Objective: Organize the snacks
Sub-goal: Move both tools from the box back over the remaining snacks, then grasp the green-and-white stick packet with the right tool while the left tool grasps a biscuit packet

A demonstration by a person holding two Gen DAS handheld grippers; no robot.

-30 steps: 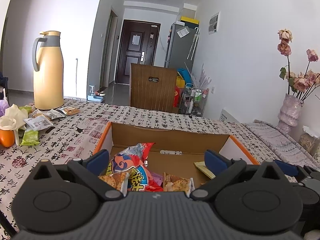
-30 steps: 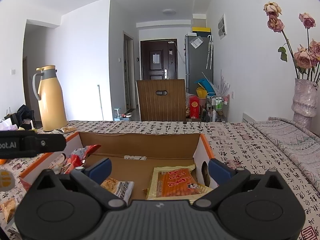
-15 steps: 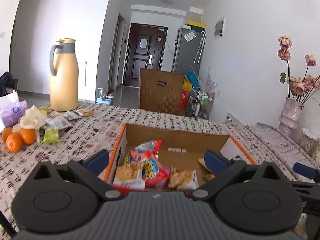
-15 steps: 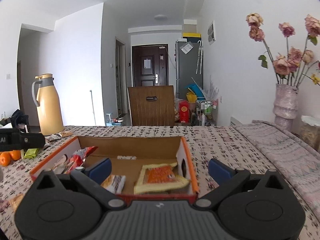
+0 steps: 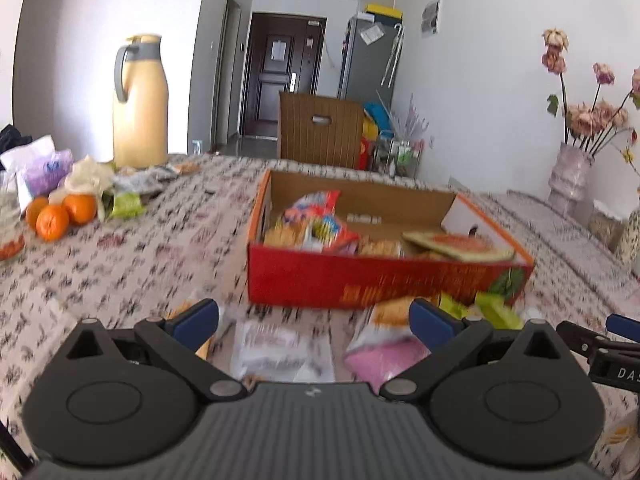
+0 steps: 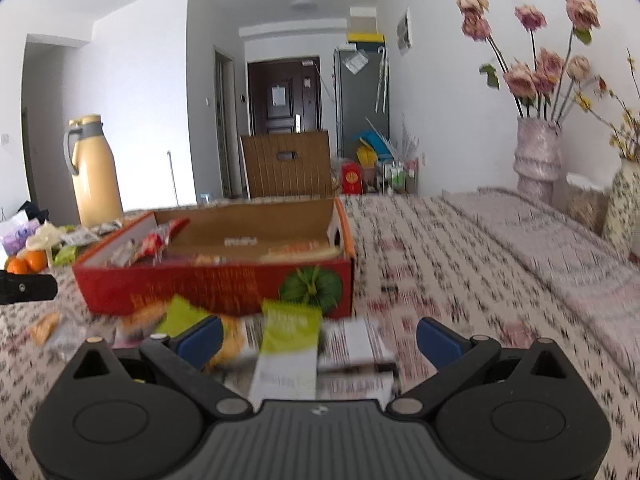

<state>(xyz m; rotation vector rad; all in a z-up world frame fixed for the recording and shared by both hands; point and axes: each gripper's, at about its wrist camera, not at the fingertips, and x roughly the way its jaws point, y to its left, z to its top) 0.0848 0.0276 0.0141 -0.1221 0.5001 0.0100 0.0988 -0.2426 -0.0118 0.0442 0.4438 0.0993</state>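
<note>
Right wrist: green packet [image 6: 291, 322] between claw [image 6: 320, 340] fingers.

Both low views facing box [image 5: 384, 280]

A yellow thermos jug [image 5: 138, 104] stands on the patterned tablecloth [image 6: 460, 264] behind oranges [image 5: 60, 214]; a vase of dried roses [image 6: 538, 156] stands right.

An open red cardboard box [image 5: 376, 280] with orange rims and a green pumpkin print [image 6: 311, 287] stands on the desk, holding a red crinkled snack bag [image 5: 320, 220], cracker packets [image 5: 286, 234] and a flat orange-and-yellow packet [image 5: 456, 246]. Loose in front of it lie a green-topped sachet [image 6: 290, 330], a pink packet [image 5: 384, 356] and a white packet [image 5: 272, 344], all blurred.
</note>
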